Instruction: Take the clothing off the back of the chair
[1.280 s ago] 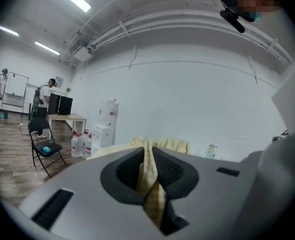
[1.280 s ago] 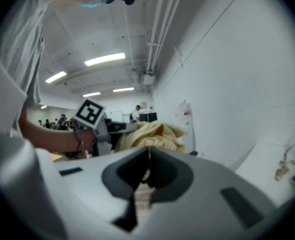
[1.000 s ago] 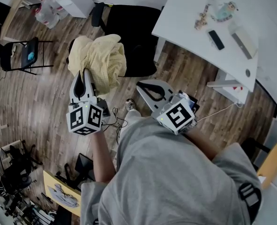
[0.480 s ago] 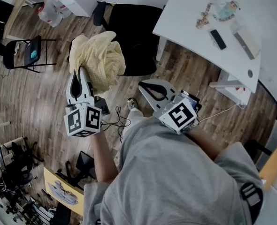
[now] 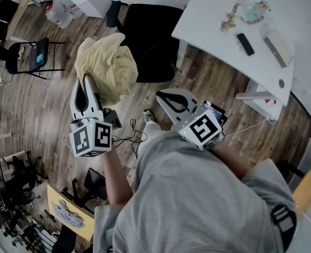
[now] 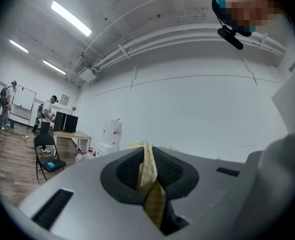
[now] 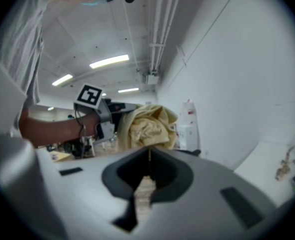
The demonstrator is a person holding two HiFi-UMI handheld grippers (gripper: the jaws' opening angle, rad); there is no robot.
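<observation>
Yellow clothing (image 5: pixel 109 65) hangs in a loose bunch off the tips of the left gripper (image 5: pixel 85 79), whose jaws are clenched on a fold of the fabric. In the head view the bundle lies just beside the black chair (image 5: pixel 153 41), on its left edge, and whether it touches the backrest cannot be told. The right gripper (image 5: pixel 159 95) is farther from the bundle, jaws pressed together on nothing, so any pull away from the chair is judged to fall to the left hand.
</observation>
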